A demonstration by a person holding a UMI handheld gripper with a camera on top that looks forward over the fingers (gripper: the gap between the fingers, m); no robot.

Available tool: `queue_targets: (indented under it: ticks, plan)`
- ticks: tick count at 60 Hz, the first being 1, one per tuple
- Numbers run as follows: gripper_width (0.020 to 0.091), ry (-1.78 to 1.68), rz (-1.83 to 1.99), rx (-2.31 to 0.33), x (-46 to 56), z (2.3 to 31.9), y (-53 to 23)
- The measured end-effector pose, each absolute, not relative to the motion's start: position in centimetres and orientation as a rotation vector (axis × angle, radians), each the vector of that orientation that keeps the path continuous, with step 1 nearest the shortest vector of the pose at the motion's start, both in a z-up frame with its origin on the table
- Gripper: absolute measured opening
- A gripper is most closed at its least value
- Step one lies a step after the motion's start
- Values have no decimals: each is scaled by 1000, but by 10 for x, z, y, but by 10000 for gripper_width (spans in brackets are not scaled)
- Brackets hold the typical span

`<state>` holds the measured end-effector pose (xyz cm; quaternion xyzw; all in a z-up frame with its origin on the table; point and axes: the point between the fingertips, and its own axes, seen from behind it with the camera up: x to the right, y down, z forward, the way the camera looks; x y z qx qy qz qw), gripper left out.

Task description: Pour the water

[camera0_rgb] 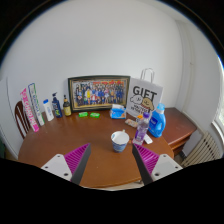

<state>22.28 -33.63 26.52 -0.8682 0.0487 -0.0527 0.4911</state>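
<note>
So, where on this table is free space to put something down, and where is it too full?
The wooden table is bare between the gripper and the bottles near the framed photo. It is crowded ahead to one side: white cup, blue bottle and gift bag stand close together. The fingers are open, holding nothing.

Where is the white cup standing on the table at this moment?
In the gripper view the white cup stands on the wooden table, just ahead of the open gripper, left of the blue bottle.
</note>
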Motion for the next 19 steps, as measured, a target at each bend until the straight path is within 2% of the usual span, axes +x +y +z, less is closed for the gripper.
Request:
queue_targets:
  ticks: [19]
  plan:
    - [856,116,-147,-2099,209,275,-355]
